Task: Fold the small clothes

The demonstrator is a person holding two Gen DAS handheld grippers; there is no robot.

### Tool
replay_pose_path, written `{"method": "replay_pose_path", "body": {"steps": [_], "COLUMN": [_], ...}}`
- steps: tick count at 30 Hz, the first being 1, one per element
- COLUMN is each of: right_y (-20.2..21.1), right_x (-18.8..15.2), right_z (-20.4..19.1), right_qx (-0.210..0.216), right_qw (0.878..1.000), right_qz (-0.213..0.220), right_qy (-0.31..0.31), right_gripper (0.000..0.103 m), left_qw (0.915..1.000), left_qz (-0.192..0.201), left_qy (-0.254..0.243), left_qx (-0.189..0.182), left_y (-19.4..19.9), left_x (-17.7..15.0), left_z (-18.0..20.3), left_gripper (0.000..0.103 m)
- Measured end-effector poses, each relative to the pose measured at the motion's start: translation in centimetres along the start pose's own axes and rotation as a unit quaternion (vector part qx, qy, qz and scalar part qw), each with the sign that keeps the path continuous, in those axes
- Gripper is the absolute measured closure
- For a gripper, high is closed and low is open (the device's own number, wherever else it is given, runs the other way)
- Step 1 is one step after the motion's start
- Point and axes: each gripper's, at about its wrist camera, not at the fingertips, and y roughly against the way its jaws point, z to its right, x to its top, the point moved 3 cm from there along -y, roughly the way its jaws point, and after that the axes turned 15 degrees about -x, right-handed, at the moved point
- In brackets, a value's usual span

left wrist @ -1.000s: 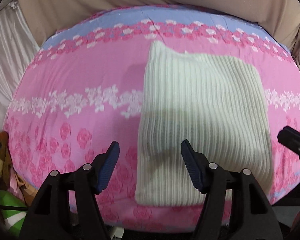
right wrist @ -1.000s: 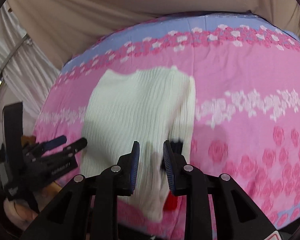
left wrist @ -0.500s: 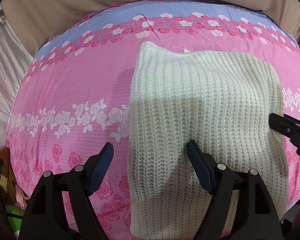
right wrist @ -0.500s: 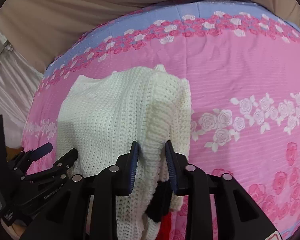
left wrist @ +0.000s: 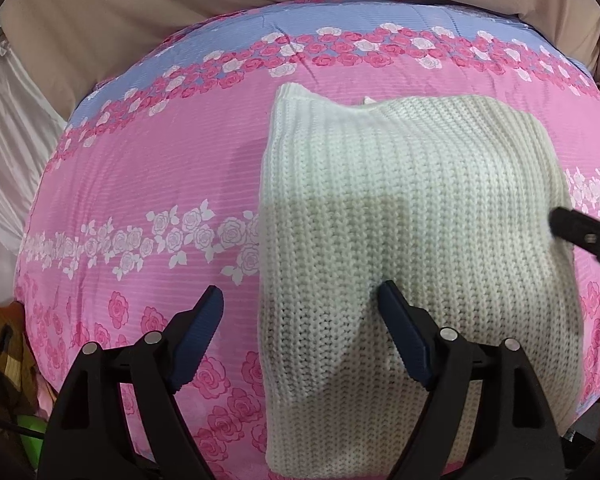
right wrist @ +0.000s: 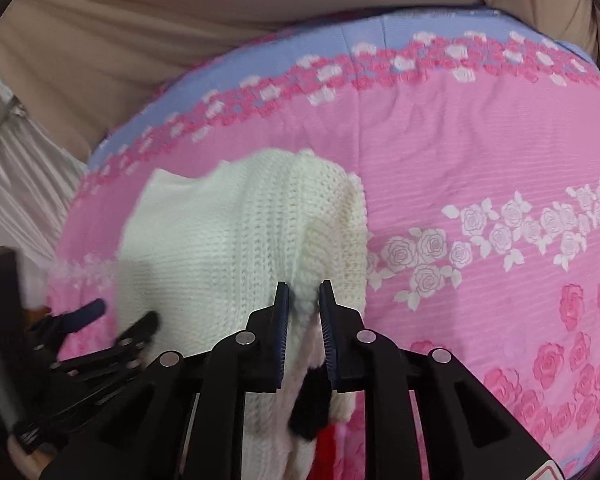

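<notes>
A cream knitted sweater (left wrist: 412, 208) lies folded on a pink rose-print bedspread (left wrist: 148, 184). My left gripper (left wrist: 300, 300) is open; its right finger (left wrist: 396, 320) rests on the knit and its left finger is over the bedspread, straddling the sweater's left edge. In the right wrist view my right gripper (right wrist: 304, 300) is shut on a raised fold at the sweater's (right wrist: 228, 240) right edge. The left gripper (right wrist: 112, 320) shows at lower left there, and the right gripper's tip shows at the right edge of the left wrist view (left wrist: 580, 236).
A beige wall (left wrist: 140, 20) and a pale curtain (left wrist: 4, 128) lie beyond the bed's far and left edges. Something black and red (right wrist: 320, 420) hangs below the sweater under my right gripper. Clutter (left wrist: 8, 360) sits off the bed's lower left.
Both grippers have moved forward and closer to the sweater. The right gripper has taken hold of the sweater's right edge and lifted it into a ridge. The left stays open.
</notes>
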Motion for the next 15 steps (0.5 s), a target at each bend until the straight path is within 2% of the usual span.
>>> {"method": "replay_pose_path", "body": {"steps": [5,9,12,15], "right_y": [2.9,-0.3,-0.4,2.7], "right_x": [-4.1,-8.2,-8.2,-7.4], "right_z": [-0.2,-0.3,0.7,0.4], "right_qx": [0.019,-0.017,0.006,0.009], "right_qw": [1.000,0.998,0.998,0.999], "right_qz": [-0.013,-0.048,-0.055,-0.026], "right_qy": [0.009,0.043,0.007,0.017], "right_gripper": [0.084,0.085,0.086,0.086], "left_qw": [1.0000,1.0000,1.0000,0.9999], "left_qz": [0.001,0.001,-0.003,0.000], "left_qy": [0.007,0.005,0.006,0.012], "left_qx": [-0.003,-0.003,-0.003,-0.011], "left_y": [0.3,0.4,0.4,1.6], "left_x": [-0.2,-0.5,-1.0,-1.8], "left_z": [0.0,0.2,0.3,-0.1], "left_gripper": [0.026,0.026,0.026,0.026]}}
